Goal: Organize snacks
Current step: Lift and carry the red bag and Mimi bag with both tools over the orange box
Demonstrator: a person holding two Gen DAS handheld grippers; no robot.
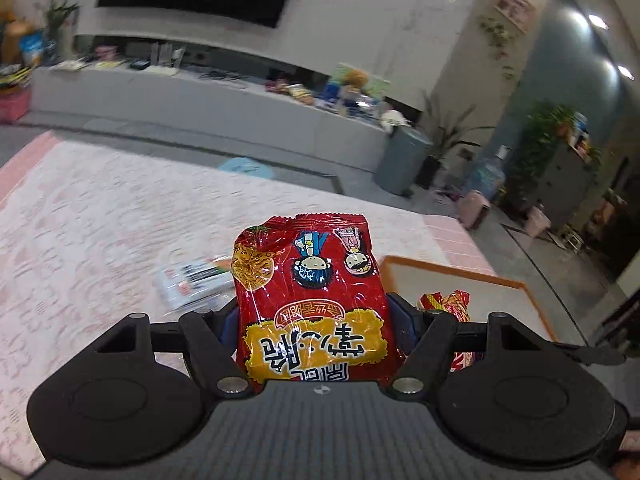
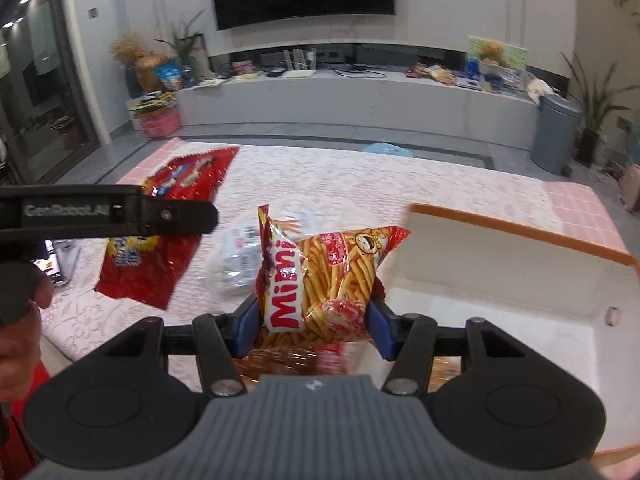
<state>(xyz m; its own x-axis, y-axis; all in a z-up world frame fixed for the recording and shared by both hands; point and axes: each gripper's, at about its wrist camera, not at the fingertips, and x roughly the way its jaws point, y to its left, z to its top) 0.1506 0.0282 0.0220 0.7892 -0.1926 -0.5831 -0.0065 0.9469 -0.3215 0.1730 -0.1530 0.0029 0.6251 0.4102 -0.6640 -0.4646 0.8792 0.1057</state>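
My left gripper (image 1: 316,320) is shut on a red snack bag with cartoon figures (image 1: 308,284) and holds it upright above the table; the same bag shows in the right wrist view (image 2: 160,236) under the left gripper's arm. My right gripper (image 2: 312,320) is shut on a red and yellow Mimi stick-snack bag (image 2: 328,276), held beside the left wall of a white storage box with an orange rim (image 2: 520,236). That Mimi bag peeks out at the right in the left wrist view (image 1: 448,304), next to the box (image 1: 460,272).
A clear-wrapped white packet (image 2: 236,268) lies on the pink and white tablecloth (image 2: 360,176); it also shows in the left wrist view (image 1: 192,284). Beyond the table are a grey TV bench (image 2: 360,100), a grey bin (image 2: 556,136) and potted plants.
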